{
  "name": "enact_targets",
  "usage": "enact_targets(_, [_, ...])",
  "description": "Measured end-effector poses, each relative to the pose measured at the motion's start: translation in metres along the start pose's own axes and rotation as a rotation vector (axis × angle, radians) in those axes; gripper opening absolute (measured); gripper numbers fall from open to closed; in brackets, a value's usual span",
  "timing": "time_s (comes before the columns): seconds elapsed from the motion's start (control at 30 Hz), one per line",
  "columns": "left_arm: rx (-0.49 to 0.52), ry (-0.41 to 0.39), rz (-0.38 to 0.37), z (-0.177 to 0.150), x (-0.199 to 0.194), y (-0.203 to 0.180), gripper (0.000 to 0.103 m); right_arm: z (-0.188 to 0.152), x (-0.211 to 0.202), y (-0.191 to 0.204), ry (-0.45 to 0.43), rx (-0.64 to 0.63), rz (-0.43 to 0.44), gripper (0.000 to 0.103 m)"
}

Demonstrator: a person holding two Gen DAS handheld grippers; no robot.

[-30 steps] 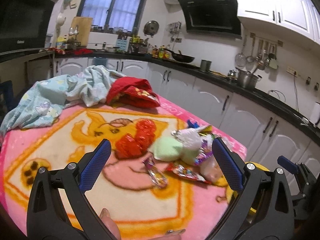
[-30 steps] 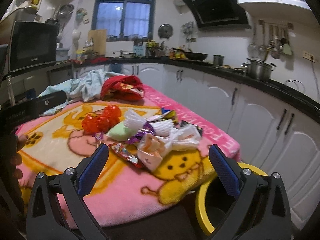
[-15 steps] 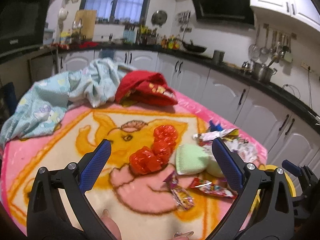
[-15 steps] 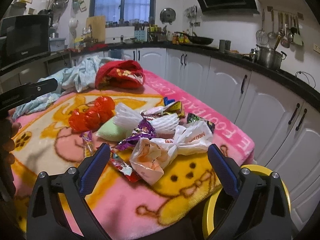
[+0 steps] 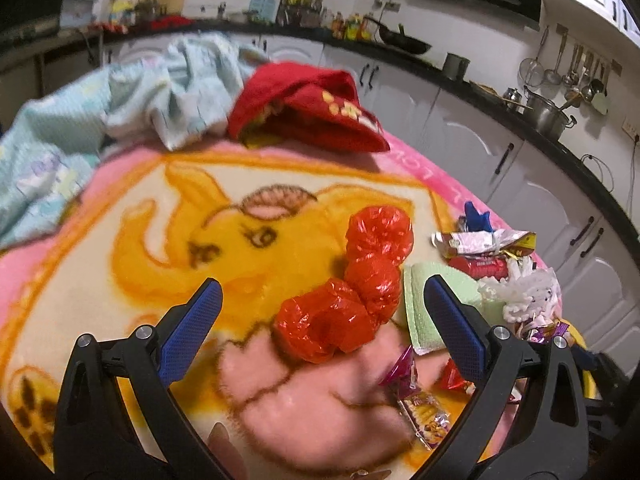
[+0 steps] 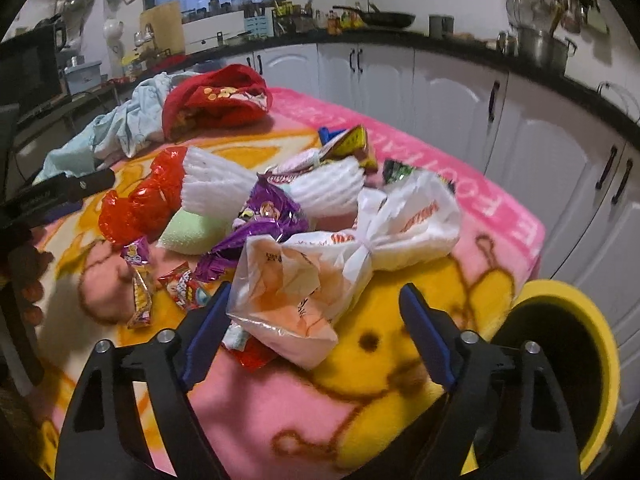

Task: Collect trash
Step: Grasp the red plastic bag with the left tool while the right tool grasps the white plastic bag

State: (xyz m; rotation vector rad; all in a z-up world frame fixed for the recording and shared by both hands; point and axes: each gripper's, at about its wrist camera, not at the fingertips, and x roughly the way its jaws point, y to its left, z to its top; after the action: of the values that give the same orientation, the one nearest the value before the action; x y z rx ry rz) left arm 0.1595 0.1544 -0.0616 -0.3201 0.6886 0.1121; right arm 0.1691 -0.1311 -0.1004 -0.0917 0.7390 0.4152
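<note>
The right gripper [image 6: 314,316] is coming down over the knotted white plastic bag [image 6: 344,256] at the near edge of the trash pile. Its jaws have just been closing in, and the puffy end of the bag is sitting between them, but the blue pads do not look like they are squeezing it yet. The left gripper [image 5: 320,320] is hanging wide open with nothing in it, and the crinkly red plastic bag [image 5: 352,292] is lying between its fingers, not touched. All the trash is sitting in a heap on the pink cartoon blanket [image 6: 280,408], and the yellow bin [image 6: 576,380] is waiting just past the blanket's edge on the right. To do this well, the right gripper should be going a bit lower and pinching the bag near its knot, because the thin plastic is soft and could be slipping out. It should be taking only the bag and not catching the fuzzy blanket or the small red wrapper [image 6: 250,354] tucked under it. The left gripper should be staying out of the way, or picking the red bag only.
</note>
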Motion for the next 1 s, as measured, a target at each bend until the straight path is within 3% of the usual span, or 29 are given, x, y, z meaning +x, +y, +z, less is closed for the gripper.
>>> enact_targets(0.13, [-0.026, 0.036, -0.046, -0.003, 0.012, 0.006, 0.093, -0.004, 0.002, -0.001, 0.033, 0.016, 0.050, 0.052])
enact_targets(0.23, [-0.044, 0.065, -0.080, -0.006, 0.021, 0.009, 0.092, -0.006, -0.002, -0.003, 0.027, 0.025, 0.058, 0.043])
enact_targets(0.3, [-0.051, 0.085, -0.095, -0.009, 0.025, 0.009, 0.083, -0.007, -0.005, -0.004, 0.026, 0.026, 0.059, 0.038])
enact_targets(0.5, [-0.049, 0.127, -0.131, -0.017, 0.031, 0.010, 0.049, -0.011, -0.014, -0.007, 0.015, 0.005, 0.055, 0.030])
enact_targets(0.57, [-0.042, 0.124, -0.143, -0.018, 0.029, 0.009, 0.023, -0.012, -0.018, -0.007, 0.011, -0.001, 0.052, 0.030])
enact_targets(0.67, [-0.027, 0.115, -0.149, -0.017, 0.026, 0.007, 0.010, -0.013, -0.021, -0.007, 0.004, -0.013, 0.047, 0.027])
enact_targets(1.0, [0.009, -0.024, -0.135, -0.009, -0.019, 0.002, 0.006, -0.007, -0.047, -0.006, -0.072, -0.049, 0.046, 0.025])
